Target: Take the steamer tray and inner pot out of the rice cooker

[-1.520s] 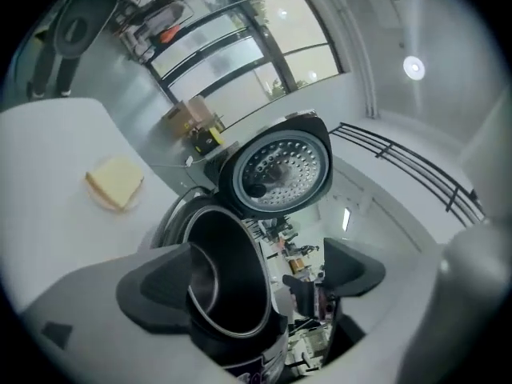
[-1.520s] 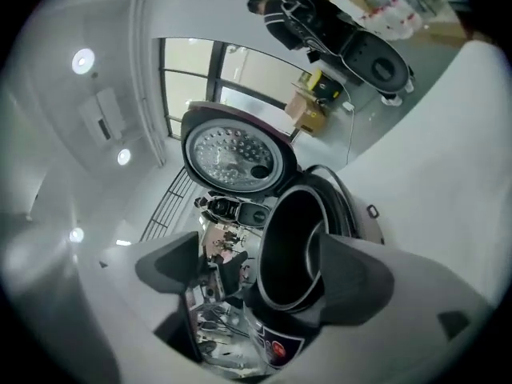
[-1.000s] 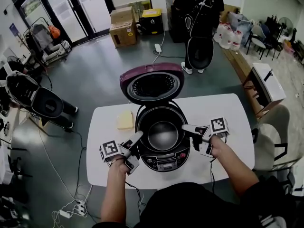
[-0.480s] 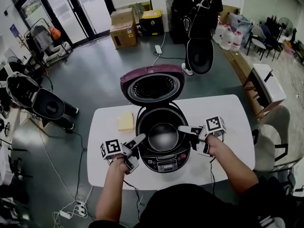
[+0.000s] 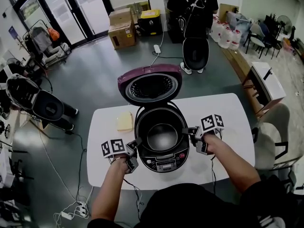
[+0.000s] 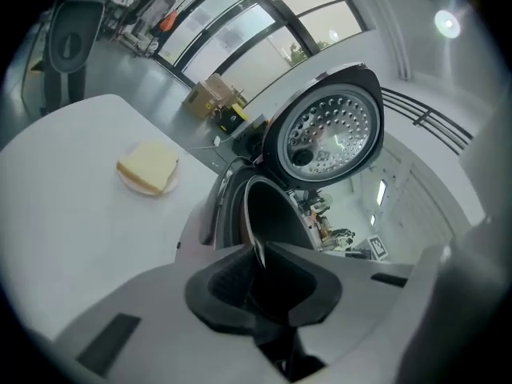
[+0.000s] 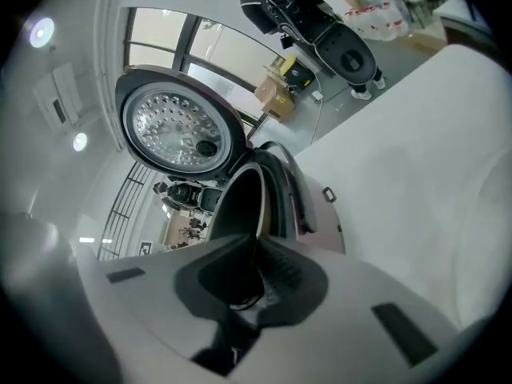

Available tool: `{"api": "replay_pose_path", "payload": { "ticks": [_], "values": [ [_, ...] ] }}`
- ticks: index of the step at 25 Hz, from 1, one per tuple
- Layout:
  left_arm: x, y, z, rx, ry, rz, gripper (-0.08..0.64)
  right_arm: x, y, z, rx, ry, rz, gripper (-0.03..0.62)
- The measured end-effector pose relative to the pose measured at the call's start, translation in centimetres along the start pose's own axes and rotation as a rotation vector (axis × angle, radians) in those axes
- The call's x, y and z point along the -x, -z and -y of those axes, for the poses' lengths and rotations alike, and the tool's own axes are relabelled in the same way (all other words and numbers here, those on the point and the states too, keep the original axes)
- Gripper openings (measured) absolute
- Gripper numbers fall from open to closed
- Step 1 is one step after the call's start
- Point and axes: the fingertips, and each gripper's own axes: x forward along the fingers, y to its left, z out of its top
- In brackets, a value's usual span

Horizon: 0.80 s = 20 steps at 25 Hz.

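— Where does the pot sit?
— The inner pot [image 5: 161, 136] is down in the rice cooker [image 5: 161, 159], mouth up, with nothing over it. The maroon lid [image 5: 150, 84] stands open on the far side and leans out past the far edge of the tabletop [image 5: 228, 122].
— And the grippers?
— One on each side of the pot's mouth. The left gripper [image 6: 260, 253] is closing, its tips coming together on the thin metal rim at the pot's left edge. The right gripper [image 7: 254, 242] is closing too, with the right-hand rim running in between its ribbed pads. Both pinch the rim itself, not the cooker's shell.
— How much room around it?
— The cooker stands mid-tabletop, its front near the edge closest to the person. To its right the white surface is bare out to the rounded corner. To its left, near the far edge, a pale yellow slab [image 5: 125, 121] lies on a small round plate, apart from the cooker and from the left gripper. A chair [image 5: 275, 132] stands just off the right edge.
— Any writing you can read?
— No. The cubes on the grippers carry black-and-white square patterns, not words. The control panel [image 5: 166, 164] on the cooker's front has a display and buttons, but the print is too small. The cardboard boxes [image 5: 122, 30] on the floor show labels I cannot read
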Motion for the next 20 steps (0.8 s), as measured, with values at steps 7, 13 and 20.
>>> {"api": "replay_pose_path", "payload": {
  "ticks": [7,13,20],
  "values": [
    [0.3,0.4,0.6,-0.029,-0.005,0.028,0.028,0.4,-0.1,0.1,0.108,0.039,0.039,0.029],
    [2.0,-0.3,2.8,-0.116,-0.012,0.1,0.031,1.8,-0.3,-2.0,0.194,0.017,0.083,0.03],
    [4.5,-0.1,6.7,-0.228,-0.042,0.194,0.031,5.1,-0.4,-5.7,0.347,-0.001,0.183,0.032]
  ]
}}
